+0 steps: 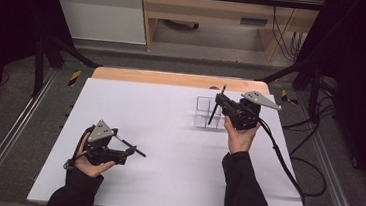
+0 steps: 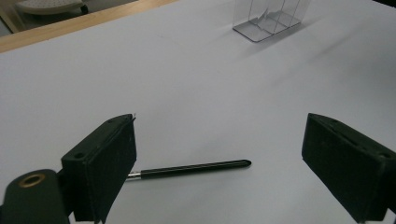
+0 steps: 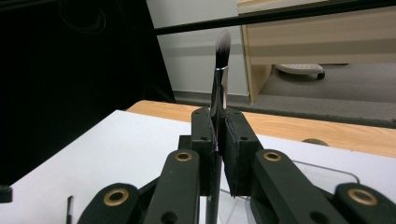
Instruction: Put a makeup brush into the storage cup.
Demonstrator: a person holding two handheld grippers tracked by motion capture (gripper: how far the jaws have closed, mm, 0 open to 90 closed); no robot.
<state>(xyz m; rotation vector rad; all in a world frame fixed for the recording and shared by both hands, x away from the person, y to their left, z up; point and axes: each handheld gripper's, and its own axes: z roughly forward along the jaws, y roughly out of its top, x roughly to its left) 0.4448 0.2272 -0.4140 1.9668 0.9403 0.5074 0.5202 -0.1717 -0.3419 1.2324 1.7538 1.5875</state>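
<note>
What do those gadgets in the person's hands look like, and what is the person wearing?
Each hand-held gripper, left and right, is black, with a grey three-cornered plate on top. The jaws are thick black blocks on linked bars with brass-coloured pivot rings. A black cable trails from the right one across the table. The person wears dark long sleeves.

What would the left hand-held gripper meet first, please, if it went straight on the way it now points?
Probably the black brush lying on the white table, across the gap between the open jaws of the left hand-held gripper. Depth is hard to judge; the clear box stands farther on.
</note>
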